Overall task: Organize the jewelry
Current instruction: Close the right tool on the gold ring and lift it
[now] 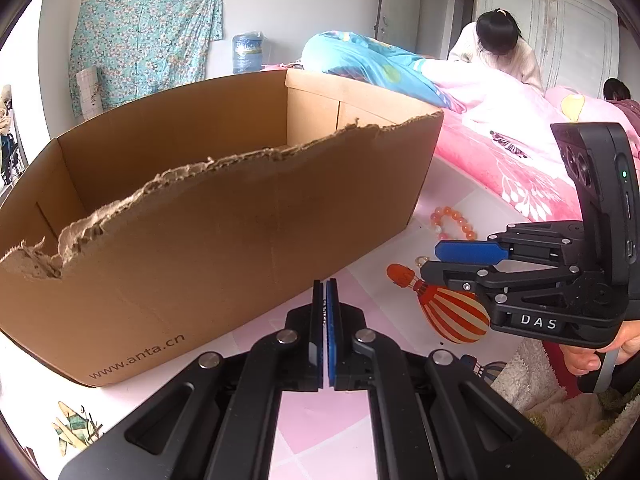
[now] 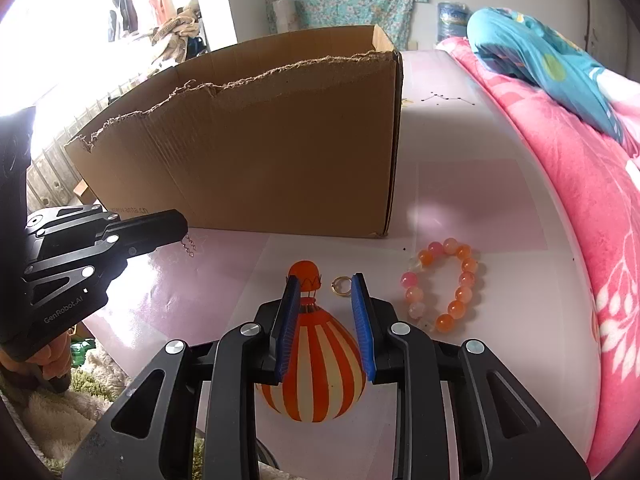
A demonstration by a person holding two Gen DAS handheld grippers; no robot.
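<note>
Item: left gripper (image 2: 182,226), jaws pressed together on a fine silver chain (image 2: 188,247) that dangles below its tips, held just before the torn cardboard box (image 2: 256,152).
Item: right gripper (image 2: 326,292), jaws partly apart and empty, low over the pink surface (image 2: 480,184).
Item: small gold ring (image 2: 341,285), lying between its tips, nearer the right pad.
Item: orange bead bracelet (image 2: 444,284), just right of that gripper.
Step, as judged: ring pick-up.
Next: lower, centre on the ring, close.
</note>
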